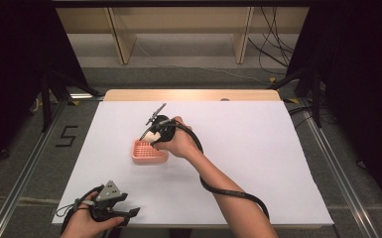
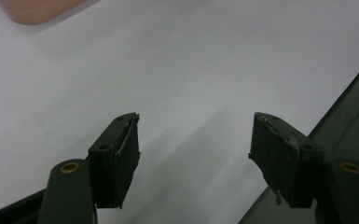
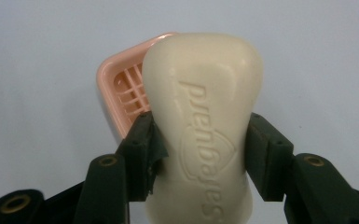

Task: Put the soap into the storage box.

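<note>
Right gripper (image 3: pixel 200 154) jaws clamp soap (image 3: pixel 203 116) — embossed lettering visible — above pink dish (image 3: pixel 121 88).

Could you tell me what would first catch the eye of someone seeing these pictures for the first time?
The cream soap bar stands out first, clamped between the jaws of the right gripper and held over the pink slotted soap dish near the middle of the white table. Next comes the left gripper, open with nothing between its jaws, at the table's near left corner.
</note>
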Tool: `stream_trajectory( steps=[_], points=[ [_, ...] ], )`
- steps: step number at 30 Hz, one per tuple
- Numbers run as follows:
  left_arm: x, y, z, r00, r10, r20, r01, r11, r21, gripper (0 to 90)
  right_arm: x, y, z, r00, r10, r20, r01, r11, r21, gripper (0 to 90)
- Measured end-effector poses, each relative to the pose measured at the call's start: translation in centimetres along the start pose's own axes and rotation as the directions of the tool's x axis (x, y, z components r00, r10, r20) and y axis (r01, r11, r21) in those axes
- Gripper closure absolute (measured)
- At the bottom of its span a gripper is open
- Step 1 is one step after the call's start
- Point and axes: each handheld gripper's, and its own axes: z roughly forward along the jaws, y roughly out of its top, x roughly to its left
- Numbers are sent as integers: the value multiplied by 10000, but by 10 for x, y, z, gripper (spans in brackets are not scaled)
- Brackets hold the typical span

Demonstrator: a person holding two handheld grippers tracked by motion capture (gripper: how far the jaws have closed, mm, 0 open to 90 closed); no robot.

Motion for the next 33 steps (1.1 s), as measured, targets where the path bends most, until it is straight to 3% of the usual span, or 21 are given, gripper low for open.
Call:
stream_trajectory(
  steps=[21,33],
  points=[
    [0,0,0,10000,-17,7,17,10000,-19,323,2,5,8,9999,-67,-135,69,9999,112,505],
    [0,0,0,9999,-69,94,70,10000,-65,323,4,6,23,9995,-205,-247,215,9989,405,502]
  ],
)
